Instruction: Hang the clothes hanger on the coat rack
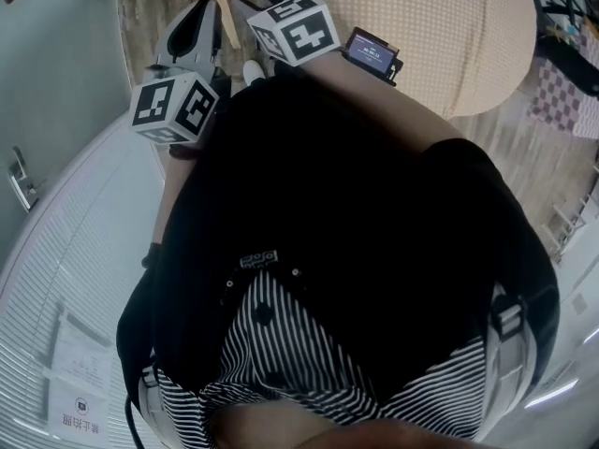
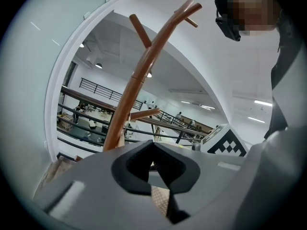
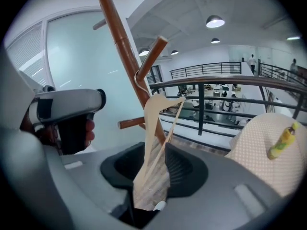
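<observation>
We found the right tongs (image 3: 152, 198) parted, with their pads clear of the pale clothes hanger (image 3: 154, 128) seen between them. Its wire hook sat over a branch of the coat rack (image 3: 123, 47). The left tongs (image 2: 159, 195) stood apart and empty. Open room lay right of the rack, up to a railing (image 3: 211, 83). The tongs' housing cut off the hanger's lower end. In the head view, the person's dark top (image 1: 356, 232) hid the rack's base.
</observation>
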Tool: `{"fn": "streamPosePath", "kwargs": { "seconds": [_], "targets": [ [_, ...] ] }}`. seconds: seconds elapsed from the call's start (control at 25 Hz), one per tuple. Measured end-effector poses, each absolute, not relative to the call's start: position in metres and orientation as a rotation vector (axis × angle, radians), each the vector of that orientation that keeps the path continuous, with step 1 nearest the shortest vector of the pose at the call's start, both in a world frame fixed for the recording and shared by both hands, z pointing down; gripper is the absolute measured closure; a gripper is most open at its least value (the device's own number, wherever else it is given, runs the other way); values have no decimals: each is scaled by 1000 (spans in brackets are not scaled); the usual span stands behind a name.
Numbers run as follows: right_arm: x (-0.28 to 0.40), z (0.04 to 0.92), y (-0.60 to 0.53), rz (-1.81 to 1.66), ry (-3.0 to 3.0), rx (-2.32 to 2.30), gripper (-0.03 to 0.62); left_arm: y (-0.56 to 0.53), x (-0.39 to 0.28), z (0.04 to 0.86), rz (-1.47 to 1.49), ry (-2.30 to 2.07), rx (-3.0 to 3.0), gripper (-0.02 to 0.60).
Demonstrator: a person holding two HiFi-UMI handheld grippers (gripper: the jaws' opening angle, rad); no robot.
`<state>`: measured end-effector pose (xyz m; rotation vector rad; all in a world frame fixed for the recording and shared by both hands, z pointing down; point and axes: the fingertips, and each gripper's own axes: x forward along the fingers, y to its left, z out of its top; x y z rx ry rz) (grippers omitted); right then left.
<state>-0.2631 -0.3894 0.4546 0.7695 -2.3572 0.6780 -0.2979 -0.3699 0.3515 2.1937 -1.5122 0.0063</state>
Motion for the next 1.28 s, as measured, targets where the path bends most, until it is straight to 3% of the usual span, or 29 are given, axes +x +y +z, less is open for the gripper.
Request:
{"fn": "streamPosePath", "kwargs": {
  "seconds": [0.44, 0.6, 0.88, 1.28],
  "targets": [
    [-182, 414, -395, 704, -2458, 1016, 498, -383, -212, 340, 53, -1274, 2380, 591],
    [-163, 403, -387, 826, -2517, 1037, 591, -381, -187, 338, 66, -1194, 2428, 591],
    [-139, 413, -373, 750, -2442, 1060, 592, -372, -161, 344, 83, -1120, 2444, 591],
    [-165, 410, -361, 737, -2467, 991, 592, -362, -181, 342, 85, -1153, 2433, 591]
  ]
}}
